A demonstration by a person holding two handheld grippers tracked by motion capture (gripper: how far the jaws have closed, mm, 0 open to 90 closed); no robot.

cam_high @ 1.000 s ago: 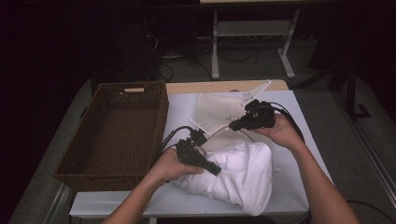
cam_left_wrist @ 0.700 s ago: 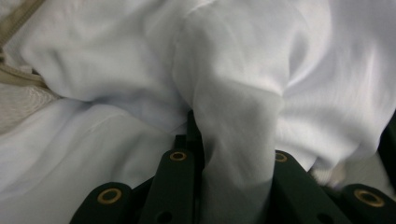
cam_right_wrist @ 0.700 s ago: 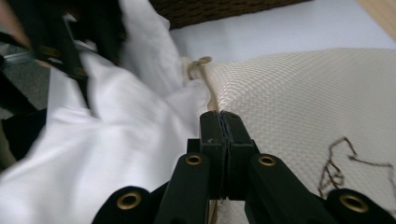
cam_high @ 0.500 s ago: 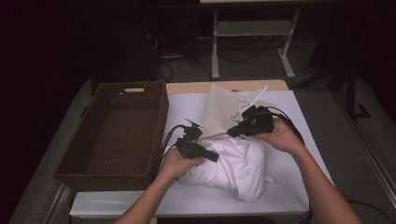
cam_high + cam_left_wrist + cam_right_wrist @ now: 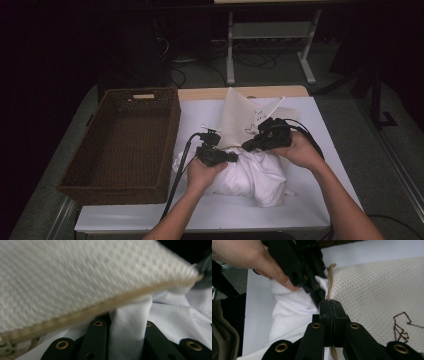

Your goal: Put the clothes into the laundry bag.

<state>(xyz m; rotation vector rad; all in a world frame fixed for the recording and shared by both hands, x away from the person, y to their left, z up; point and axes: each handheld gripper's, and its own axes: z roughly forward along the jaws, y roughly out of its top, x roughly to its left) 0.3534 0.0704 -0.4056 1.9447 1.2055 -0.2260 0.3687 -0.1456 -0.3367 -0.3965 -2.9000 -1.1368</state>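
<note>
A white garment (image 5: 252, 176) lies bunched on the white table cover. Behind it a cream mesh bag (image 5: 239, 116) stands tilted up, with a brown stitched motif (image 5: 402, 323) on its side. My right gripper (image 5: 246, 146) is shut on the bag's zip edge (image 5: 329, 280), jaws pressed together (image 5: 331, 305). My left gripper (image 5: 232, 157) is shut on a fold of the white garment (image 5: 126, 340), right under the bag's zip edge (image 5: 112, 303). In the right gripper view the left gripper (image 5: 318, 293) and its hand (image 5: 249, 255) press the cloth (image 5: 289, 311) against the bag's opening.
A brown wicker basket (image 5: 167, 145) stands at the table's left with nothing in it. The white table cover (image 5: 320, 130) is bare to the right and along the front. A metal stand (image 5: 270, 35) is on the floor beyond the table.
The right gripper has raised the mesh bag from lying flat to tilted up. The left gripper has carried the white cloth away from the front edge, toward the bag's opening.
</note>
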